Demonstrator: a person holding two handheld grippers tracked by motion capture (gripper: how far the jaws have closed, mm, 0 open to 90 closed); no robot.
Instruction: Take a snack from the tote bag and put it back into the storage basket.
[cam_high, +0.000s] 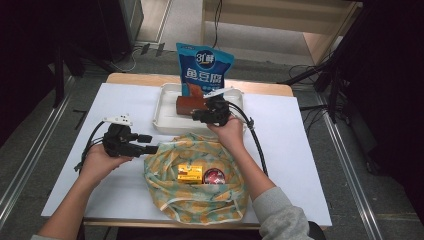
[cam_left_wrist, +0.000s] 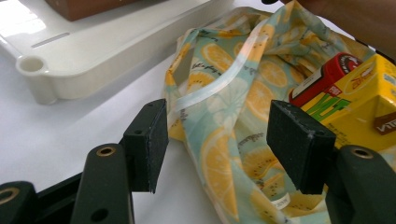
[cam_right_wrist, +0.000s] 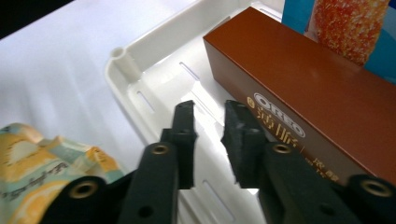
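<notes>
A lemon-print cloth bag (cam_high: 165, 170) lies open at the table's front, holding a yellow carton (cam_high: 190, 173) and a red-lidded can (cam_high: 214, 176). My left gripper (cam_high: 150, 145) is at the bag's left edge, jaws wide open. In the left gripper view the left gripper (cam_left_wrist: 217, 144) has the bag's fabric (cam_left_wrist: 233, 93) just beyond its pads, with the carton (cam_left_wrist: 359, 102) and can (cam_left_wrist: 327, 74) at right. My right gripper (cam_high: 195, 116) hovers over the white tray (cam_high: 162, 122) beside a brown Oreo box (cam_high: 190, 105). The right gripper (cam_right_wrist: 210, 140) shows a narrow empty gap, the box (cam_right_wrist: 303, 88) to its right.
A blue snack pouch (cam_high: 204, 67) stands at the tray's back edge, behind the box. The tray's corner (cam_left_wrist: 93, 60) lies close to the cloth bag. White tabletop (cam_high: 300, 150) spreads left and right of the bag. Cables trail from both grippers.
</notes>
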